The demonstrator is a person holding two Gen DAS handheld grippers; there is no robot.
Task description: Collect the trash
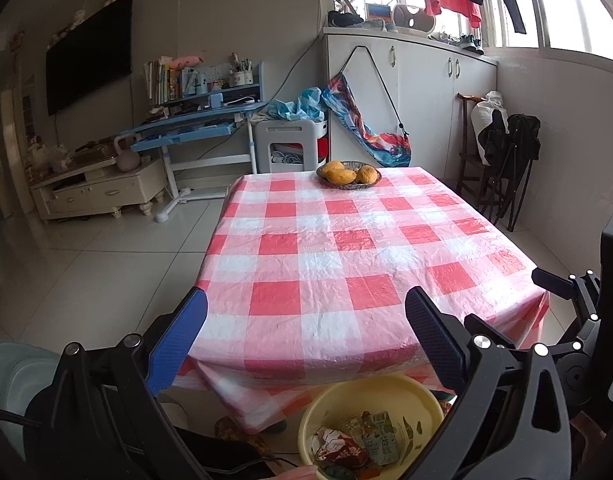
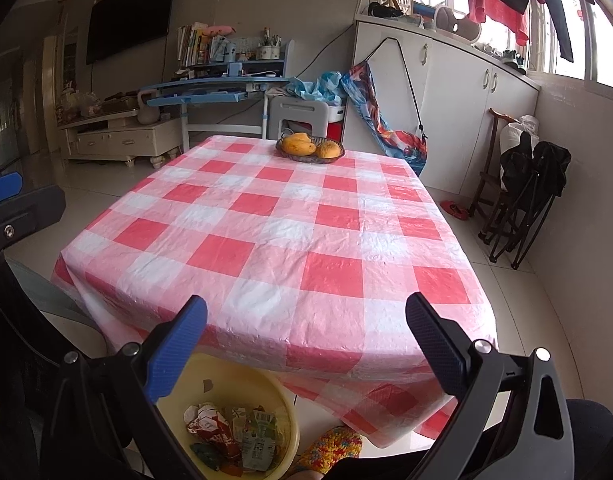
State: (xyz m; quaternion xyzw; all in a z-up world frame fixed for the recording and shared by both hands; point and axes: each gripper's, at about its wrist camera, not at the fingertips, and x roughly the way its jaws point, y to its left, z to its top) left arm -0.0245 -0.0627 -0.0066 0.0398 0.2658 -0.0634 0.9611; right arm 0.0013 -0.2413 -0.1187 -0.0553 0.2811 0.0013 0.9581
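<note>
A yellow basin (image 1: 402, 394) (image 2: 280, 404) sits low in front of the table's near edge, below both grippers. Crumpled wrappers and a flattened carton (image 1: 360, 442) (image 2: 234, 432) lie inside it. My left gripper (image 1: 306, 340) hangs open above the near edge of the table with nothing between its fingers. My right gripper (image 2: 306, 338) is open as well, over the same edge, and holds nothing. The red-and-white checked tablecloth (image 1: 346, 260) (image 2: 290, 232) shows no loose trash.
A woven dish of mangoes (image 1: 348, 174) (image 2: 310, 147) stands at the table's far end. A blue desk (image 1: 194, 124), a white stool (image 1: 290, 146) and a TV cabinet (image 1: 98, 190) lie beyond. Folded dark chairs (image 2: 526, 196) lean at the right wall. A knitted slipper (image 2: 334, 446) shows beside the basin.
</note>
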